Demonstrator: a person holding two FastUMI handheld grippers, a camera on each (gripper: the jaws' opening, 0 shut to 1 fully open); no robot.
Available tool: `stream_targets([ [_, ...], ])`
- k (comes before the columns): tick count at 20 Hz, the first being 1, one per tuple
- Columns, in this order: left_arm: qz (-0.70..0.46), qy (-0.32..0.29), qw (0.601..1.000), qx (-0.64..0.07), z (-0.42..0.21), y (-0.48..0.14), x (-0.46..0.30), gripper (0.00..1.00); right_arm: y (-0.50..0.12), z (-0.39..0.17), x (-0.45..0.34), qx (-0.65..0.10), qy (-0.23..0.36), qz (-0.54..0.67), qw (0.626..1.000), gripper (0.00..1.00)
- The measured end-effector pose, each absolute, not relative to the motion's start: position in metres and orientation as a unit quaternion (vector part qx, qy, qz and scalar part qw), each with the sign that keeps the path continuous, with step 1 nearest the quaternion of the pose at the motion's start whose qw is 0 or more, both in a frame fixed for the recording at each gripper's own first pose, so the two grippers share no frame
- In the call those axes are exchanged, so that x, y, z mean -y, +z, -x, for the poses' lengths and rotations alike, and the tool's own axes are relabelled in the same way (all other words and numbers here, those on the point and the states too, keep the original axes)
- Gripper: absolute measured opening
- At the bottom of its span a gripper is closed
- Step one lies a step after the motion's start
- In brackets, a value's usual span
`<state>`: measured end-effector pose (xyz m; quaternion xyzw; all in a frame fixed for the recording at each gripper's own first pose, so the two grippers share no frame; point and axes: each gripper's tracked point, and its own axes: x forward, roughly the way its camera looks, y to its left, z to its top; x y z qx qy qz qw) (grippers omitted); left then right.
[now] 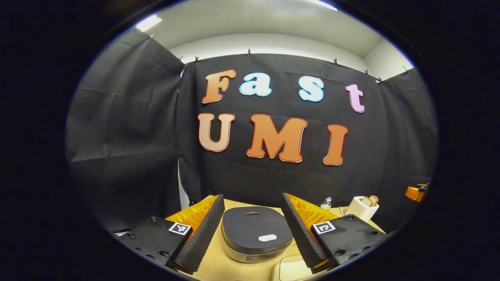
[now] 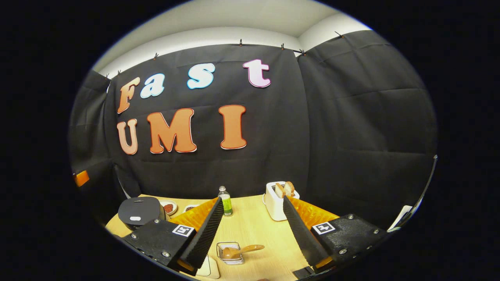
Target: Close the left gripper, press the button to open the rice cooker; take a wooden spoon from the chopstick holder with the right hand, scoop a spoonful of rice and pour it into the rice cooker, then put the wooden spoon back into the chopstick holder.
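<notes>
Left gripper view: left gripper (image 1: 253, 234), jaws standing wide apart, is hovering over the shut rice cooker (image 1: 256, 238) on the counter (image 1: 218, 265); its button (image 1: 267, 237) is awaiting a closed-jaw press.

Right gripper view: right gripper (image 2: 254, 234), also spread, is facing the chopstick holder (image 2: 230, 253); the wooden spoon (image 2: 242, 250) is lying lengthwise in it, handle pointing right, away from the rice cooker.
</notes>
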<state>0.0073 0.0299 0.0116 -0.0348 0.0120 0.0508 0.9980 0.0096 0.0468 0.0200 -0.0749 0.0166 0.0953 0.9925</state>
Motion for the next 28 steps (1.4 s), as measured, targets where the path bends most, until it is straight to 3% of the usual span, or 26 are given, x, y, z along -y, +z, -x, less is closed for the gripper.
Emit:
stream_targets([
  [11,0.01,0.044,0.999,0.013,-0.013,0.038,-0.012,0.94,0.031,-0.02,-0.053,0.005,0.108,0.092,0.99,0.94],
  [17,-0.004,0.023,1.0,0.006,-0.016,0.035,-0.009,0.62,0.025,-0.021,-0.061,0.002,0.115,0.095,0.989,0.94],
  [19,-0.015,0.042,0.999,0.004,-0.014,0.035,-0.015,0.51,0.025,-0.023,-0.061,0.002,0.115,0.096,0.989,0.94],
  [21,-0.011,0.025,1.0,-0.003,-0.018,0.032,-0.008,0.11,0.025,-0.024,-0.062,0.002,0.115,0.095,0.989,0.94],
  [22,-0.008,0.02,1.0,-0.004,-0.016,0.033,-0.006,0.05,0.025,-0.023,-0.063,0.002,0.115,0.095,0.989,0.94],
  [23,0.001,0.008,1.0,-0.002,-0.018,0.037,-0.003,0.08,0.025,-0.023,-0.063,0.002,0.114,0.096,0.989,0.94],
  [26,-0.002,0.001,1.0,-0.016,-0.028,0.022,0.0,0.0,0.023,-0.024,-0.059,0.0,0.11,0.094,0.989,0.94],
  [28,0.003,-0.009,0.999,-0.037,-0.035,0.007,0.008,0.04,0.021,-0.024,-0.057,-0.005,0.107,0.092,0.99,0.94],
])
